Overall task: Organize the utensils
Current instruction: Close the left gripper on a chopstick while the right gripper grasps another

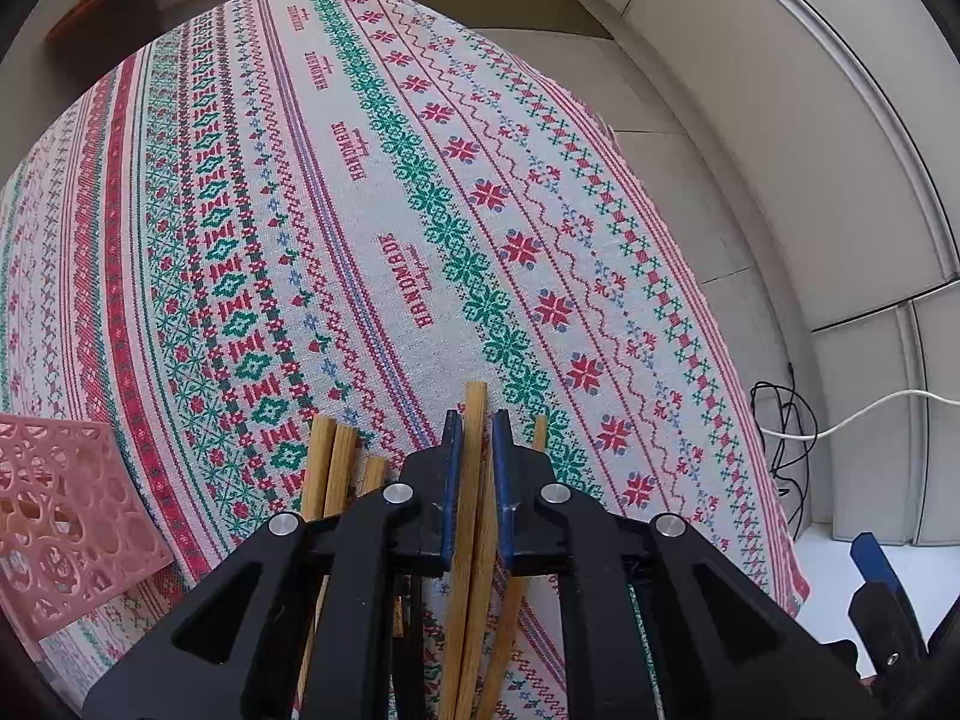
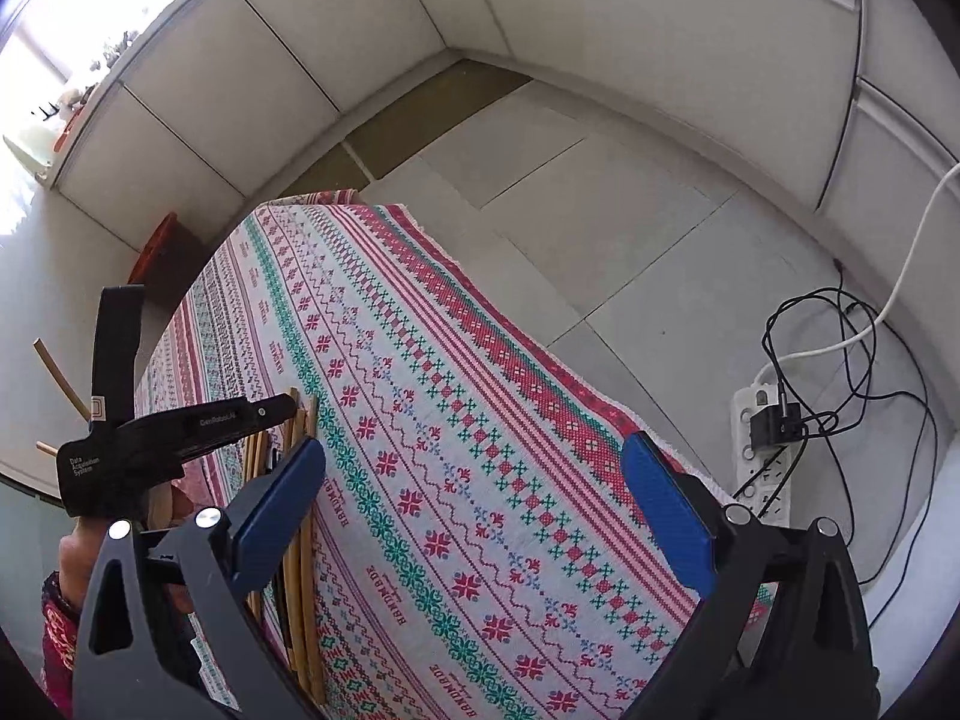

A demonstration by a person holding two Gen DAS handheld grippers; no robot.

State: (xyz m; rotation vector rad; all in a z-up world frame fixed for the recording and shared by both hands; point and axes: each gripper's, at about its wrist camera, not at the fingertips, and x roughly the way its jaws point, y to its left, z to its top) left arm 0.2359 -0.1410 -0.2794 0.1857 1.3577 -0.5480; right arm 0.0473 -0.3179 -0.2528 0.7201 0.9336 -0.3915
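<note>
My left gripper is shut on wooden chopsticks that stick forward between its blue pads, just above the patterned tablecloth. More wooden chopsticks lie on the cloth under and left of it. In the right wrist view the left gripper shows at the left, over the chopstick pile. My right gripper is open and empty above the cloth, to the right of the pile.
A pink perforated basket stands at the table's left near edge. The table's right edge drops to a tiled floor with a power strip and tangled cables. A red-brown stool stands beyond the far corner.
</note>
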